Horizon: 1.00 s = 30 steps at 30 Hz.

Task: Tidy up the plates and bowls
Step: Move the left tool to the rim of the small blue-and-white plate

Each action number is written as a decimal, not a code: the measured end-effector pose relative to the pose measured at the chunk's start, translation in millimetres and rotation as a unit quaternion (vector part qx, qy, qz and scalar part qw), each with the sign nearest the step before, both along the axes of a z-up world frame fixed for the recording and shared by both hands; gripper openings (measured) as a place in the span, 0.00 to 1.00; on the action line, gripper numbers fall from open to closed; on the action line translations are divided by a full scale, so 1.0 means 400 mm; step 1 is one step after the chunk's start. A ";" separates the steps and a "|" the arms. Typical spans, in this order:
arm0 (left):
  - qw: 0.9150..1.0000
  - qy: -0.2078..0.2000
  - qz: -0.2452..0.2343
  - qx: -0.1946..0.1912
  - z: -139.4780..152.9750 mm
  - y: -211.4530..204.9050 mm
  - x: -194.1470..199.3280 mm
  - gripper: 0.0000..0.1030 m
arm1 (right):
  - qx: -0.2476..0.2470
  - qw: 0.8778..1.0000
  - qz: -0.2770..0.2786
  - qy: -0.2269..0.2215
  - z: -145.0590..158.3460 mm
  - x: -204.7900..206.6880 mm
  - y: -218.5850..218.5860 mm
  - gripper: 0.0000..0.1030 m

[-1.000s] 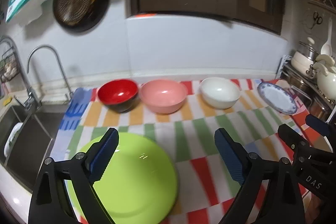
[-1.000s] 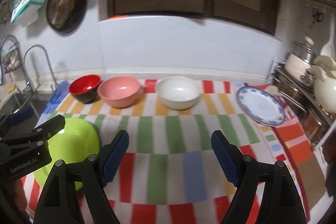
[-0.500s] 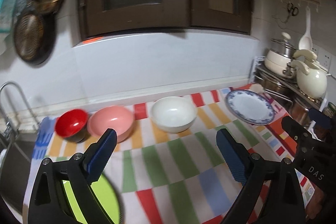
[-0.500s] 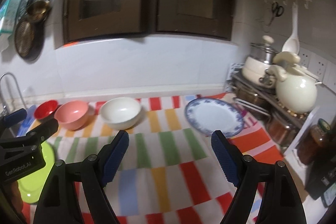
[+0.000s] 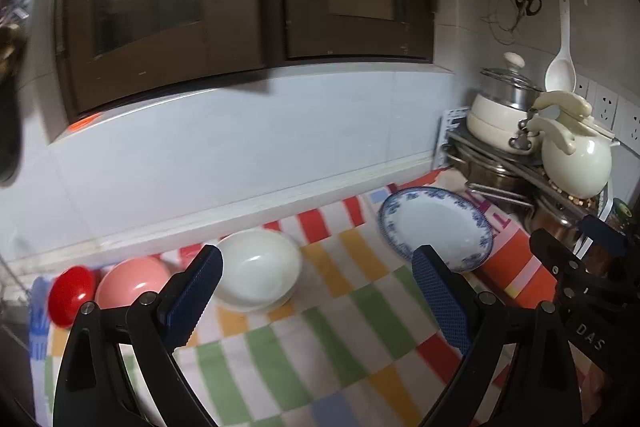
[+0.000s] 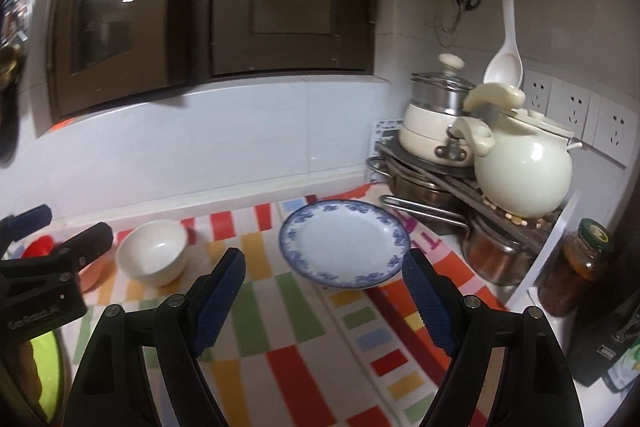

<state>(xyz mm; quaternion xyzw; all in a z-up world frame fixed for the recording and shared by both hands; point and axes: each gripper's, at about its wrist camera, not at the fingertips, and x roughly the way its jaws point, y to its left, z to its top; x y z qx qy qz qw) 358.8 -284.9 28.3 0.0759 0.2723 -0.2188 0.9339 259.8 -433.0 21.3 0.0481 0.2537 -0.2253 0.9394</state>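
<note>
Ahead of the right gripper (image 6: pixel 322 301), jaws wide and empty: blue-rimmed plate (image 6: pixel 344 243) on the striped cloth (image 6: pixel 280 311). Left gripper (image 5: pixel 316 297) likewise wide, empty; white bowl (image 5: pixel 258 269) ahead-left, pink bowl (image 5: pixel 128 279) and red bowl (image 5: pixel 70 295) farther left.

We hold our left gripper (image 5: pixel 316 291) and right gripper (image 6: pixel 322 289) side by side, jaws spread wide, both empty, angled downward.

Blue-rimmed plate (image 6: pixel 344 243) flat, rightmost; white bowl (image 6: pixel 152 251), pink bowl (image 5: pixel 130 281), red bowl (image 5: pixel 70 295) upright, rowed leftward.
</note>
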 end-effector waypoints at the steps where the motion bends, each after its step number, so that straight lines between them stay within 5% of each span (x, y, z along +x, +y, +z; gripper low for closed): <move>1: 1.000 0.000 -0.003 0.003 -0.001 -0.020 0.008 0.94 | 0.001 1.000 -0.004 -0.001 -0.001 0.007 -0.013 0.79; 12: 0.999 0.033 -0.019 0.012 -0.091 -0.197 0.130 0.94 | 0.013 0.997 -0.073 -0.010 -0.043 0.076 -0.174 0.79; 30: 0.995 0.093 -0.036 0.028 -0.296 -0.412 0.313 0.92 | 0.082 0.981 -0.172 0.027 -0.258 0.222 -0.422 0.79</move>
